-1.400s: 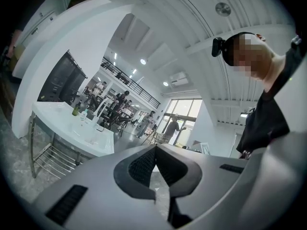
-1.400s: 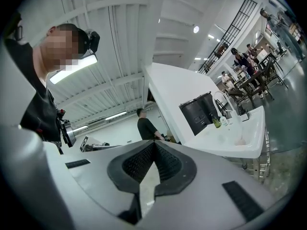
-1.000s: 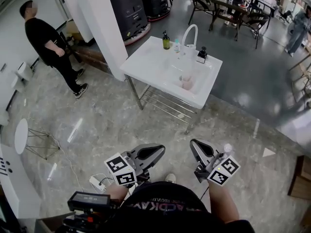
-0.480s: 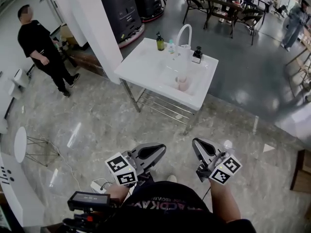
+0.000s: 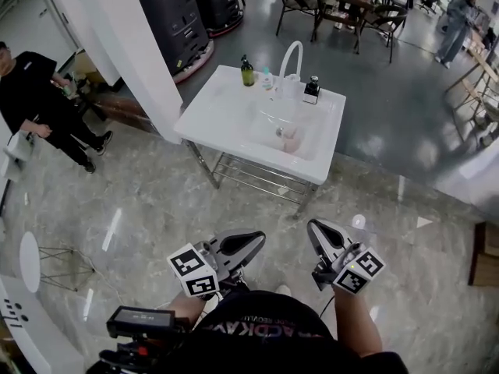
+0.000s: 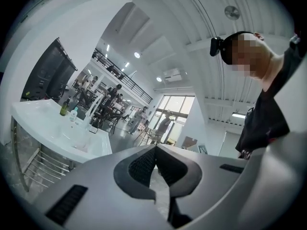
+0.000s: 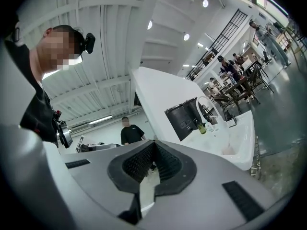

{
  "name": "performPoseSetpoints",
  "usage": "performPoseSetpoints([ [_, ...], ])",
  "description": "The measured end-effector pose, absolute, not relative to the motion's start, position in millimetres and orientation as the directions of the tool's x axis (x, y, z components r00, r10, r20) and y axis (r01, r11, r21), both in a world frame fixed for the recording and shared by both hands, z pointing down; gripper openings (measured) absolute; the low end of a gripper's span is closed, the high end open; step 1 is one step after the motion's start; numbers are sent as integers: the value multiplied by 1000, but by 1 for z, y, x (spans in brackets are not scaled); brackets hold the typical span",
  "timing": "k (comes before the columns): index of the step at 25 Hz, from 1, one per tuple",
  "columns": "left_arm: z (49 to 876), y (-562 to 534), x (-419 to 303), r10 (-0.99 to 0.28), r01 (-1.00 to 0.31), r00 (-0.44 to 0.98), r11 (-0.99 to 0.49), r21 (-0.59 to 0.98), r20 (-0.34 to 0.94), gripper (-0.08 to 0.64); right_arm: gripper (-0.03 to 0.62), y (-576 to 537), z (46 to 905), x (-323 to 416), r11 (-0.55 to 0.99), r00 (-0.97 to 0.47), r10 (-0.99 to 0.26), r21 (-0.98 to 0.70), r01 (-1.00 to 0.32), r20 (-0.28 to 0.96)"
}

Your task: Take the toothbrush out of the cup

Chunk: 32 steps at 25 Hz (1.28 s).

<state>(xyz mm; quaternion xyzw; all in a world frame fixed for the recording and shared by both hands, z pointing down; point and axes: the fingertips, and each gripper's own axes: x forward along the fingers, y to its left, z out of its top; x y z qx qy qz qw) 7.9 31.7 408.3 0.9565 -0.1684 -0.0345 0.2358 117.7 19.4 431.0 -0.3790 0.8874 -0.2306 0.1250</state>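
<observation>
While left tool (image 6: pixel 154 147) and right tool (image 7: pixel 154 143) are closed, empty, toothbrush axis in pink cup (image 5: pixel 291 139) is unreadable

Print on the shirt (image 5: pixel 265 329) cannot be read.

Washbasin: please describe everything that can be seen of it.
The washbasin is a white, glossy rectangular slab with a sunken bowl toward its right side. It rests level on a metal frame with thin legs and a low rail shelf, beside a white pillar. Along its back edge stand a green bottle, a small clear bottle, a white arched tap and a black dispenser. A pinkish cup stands in the bowl.
</observation>
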Motion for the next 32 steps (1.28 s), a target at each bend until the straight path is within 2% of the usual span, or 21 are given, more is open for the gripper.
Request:
performPoseSetpoints([
  [18, 407, -20, -24, -140, -106, 990, -871, 479, -35, 8, 11, -20, 417, 79, 480, -529, -848, -476, -737, -36],
  [32, 413, -43, -85, -131, -101, 991, -876, 471, -31, 6, 11, -43, 428, 32, 446, -495, -868, -486, -751, -32],
])
